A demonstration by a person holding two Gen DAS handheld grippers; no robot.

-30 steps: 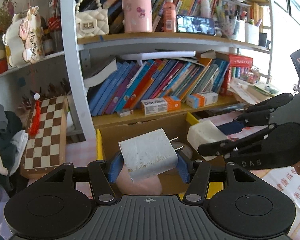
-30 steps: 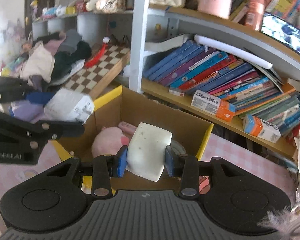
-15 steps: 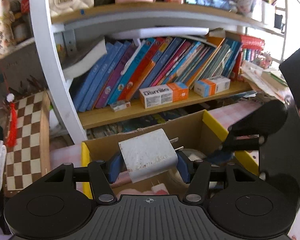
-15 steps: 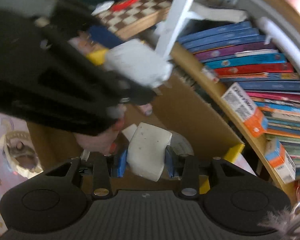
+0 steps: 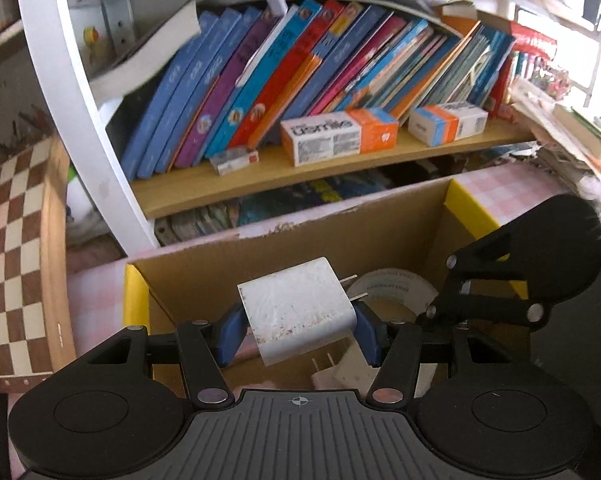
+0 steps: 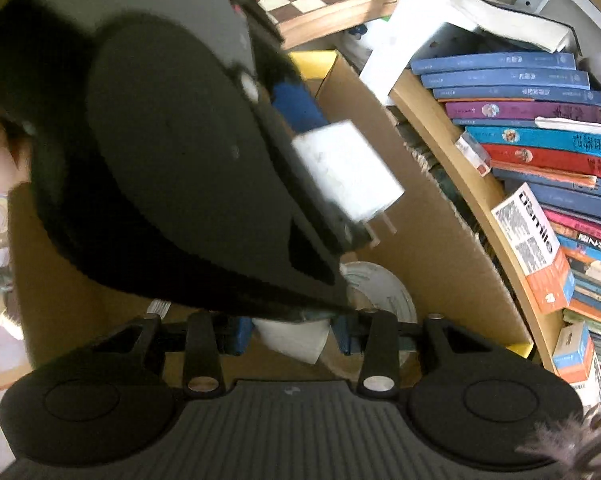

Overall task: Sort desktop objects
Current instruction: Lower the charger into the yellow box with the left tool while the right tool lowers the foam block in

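My left gripper (image 5: pixel 298 330) is shut on a white plug charger (image 5: pixel 296 310), held over the open cardboard box (image 5: pixel 292 236). The charger also shows in the right wrist view (image 6: pixel 346 170), with the left gripper's black body above my right gripper. My right gripper (image 6: pixel 290 336) is shut on a cream-white block (image 6: pixel 294 340), low inside the box; it shows in the left wrist view (image 5: pixel 350 372) below the charger. A roll of tape (image 5: pixel 392 286) lies in the box.
A bookshelf with leaning books (image 5: pixel 300 72) and small cartons (image 5: pixel 336 136) stands right behind the box. A chessboard (image 5: pixel 16 260) lies to the left. The desk has a pink checked cover (image 5: pixel 512 188).
Both grippers have moved forward and down over the box. The left gripper now crosses above the right one. Both still hold their objects.
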